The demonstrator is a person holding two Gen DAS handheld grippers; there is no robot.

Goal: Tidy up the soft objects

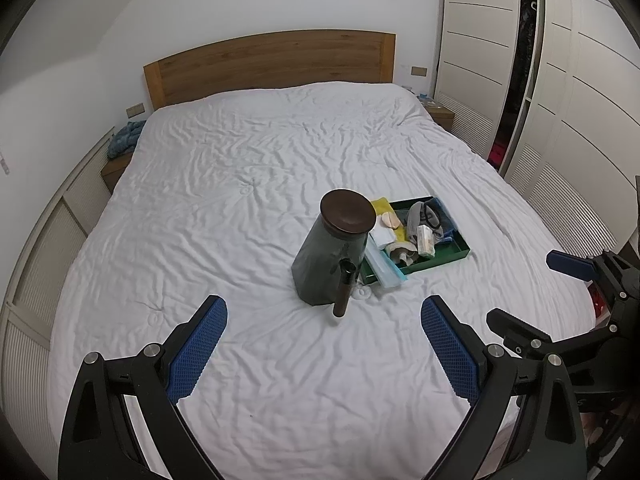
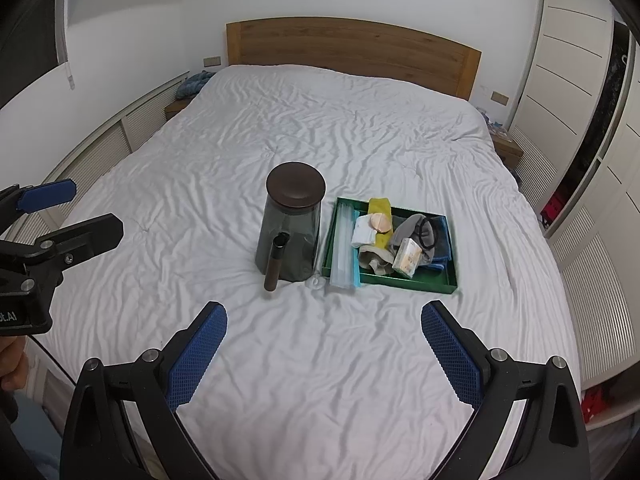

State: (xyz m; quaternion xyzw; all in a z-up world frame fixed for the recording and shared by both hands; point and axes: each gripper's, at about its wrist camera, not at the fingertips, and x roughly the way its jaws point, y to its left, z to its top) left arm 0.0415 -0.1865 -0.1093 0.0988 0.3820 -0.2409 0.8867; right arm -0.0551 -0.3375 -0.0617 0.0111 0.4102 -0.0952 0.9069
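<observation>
A green tray point(image 2: 448, 280) point(image 1: 460, 250) sits on the white bed, filled with soft items: a yellow cloth point(image 2: 380, 205), a grey sock point(image 2: 408, 230), a blue cloth point(image 2: 442, 240), a tissue pack point(image 2: 407, 258) and a clear zip bag point(image 2: 343, 248). Left of it stands a dark smoked jar point(image 2: 290, 236) point(image 1: 330, 256) with a brown lid and a brown handle. My left gripper point(image 1: 324, 334) and right gripper point(image 2: 324, 340) both hover open over the sheet, short of the jar and tray, holding nothing.
The wrinkled white bedding point(image 2: 320, 128) stretches to a wooden headboard point(image 2: 352, 52). White wardrobes point(image 2: 592, 120) line the right side, low cabinets point(image 2: 120, 136) the left. A blue cloth point(image 1: 124, 138) lies on the left nightstand. A small white thing point(image 2: 316, 281) lies before the jar.
</observation>
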